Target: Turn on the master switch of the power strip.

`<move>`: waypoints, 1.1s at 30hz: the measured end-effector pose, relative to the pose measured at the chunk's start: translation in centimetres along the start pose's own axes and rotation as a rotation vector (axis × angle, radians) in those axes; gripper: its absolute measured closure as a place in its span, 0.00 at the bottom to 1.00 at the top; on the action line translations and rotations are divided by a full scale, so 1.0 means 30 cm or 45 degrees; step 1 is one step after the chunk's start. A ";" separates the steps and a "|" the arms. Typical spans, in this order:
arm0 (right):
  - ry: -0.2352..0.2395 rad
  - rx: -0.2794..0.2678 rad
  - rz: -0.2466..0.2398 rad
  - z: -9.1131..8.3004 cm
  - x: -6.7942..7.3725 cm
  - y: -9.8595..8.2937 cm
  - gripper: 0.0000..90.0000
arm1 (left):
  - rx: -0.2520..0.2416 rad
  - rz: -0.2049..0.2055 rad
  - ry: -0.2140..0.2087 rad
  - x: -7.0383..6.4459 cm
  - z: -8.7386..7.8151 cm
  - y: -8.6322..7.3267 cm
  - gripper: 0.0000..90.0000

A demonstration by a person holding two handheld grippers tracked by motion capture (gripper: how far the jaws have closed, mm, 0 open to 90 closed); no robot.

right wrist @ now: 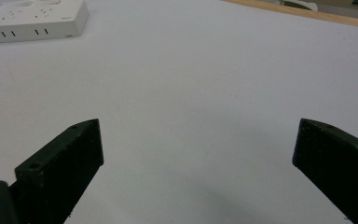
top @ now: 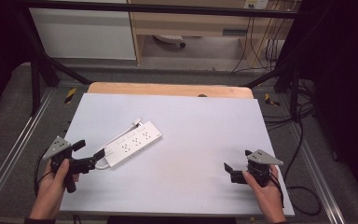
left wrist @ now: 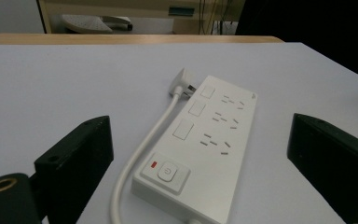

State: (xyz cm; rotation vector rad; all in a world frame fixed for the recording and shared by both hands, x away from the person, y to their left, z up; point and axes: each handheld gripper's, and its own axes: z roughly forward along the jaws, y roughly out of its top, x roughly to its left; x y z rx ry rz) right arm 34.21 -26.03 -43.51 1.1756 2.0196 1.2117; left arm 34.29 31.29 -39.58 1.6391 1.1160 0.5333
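A white power strip lies slantwise on the white table mat, left of centre, with its white cable and plug beside it. My left gripper is open, held just off the strip's near-left end. In the left gripper view the strip lies between and beyond the spread jaws, its power button nearest and the cable running along its left side. My right gripper is open over bare mat at the right front; in its view the strip's end sits far off at top left.
The wooden table edge shows behind the mat. Black frame legs stand at the far corners, and cables lie on the floor to the right. Cabinets stand beyond the table.
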 end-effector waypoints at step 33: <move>-0.065 0.190 -0.027 0.093 -0.015 -0.026 0.03 | 0.183 0.082 -0.006 0.007 -0.016 -0.123 0.08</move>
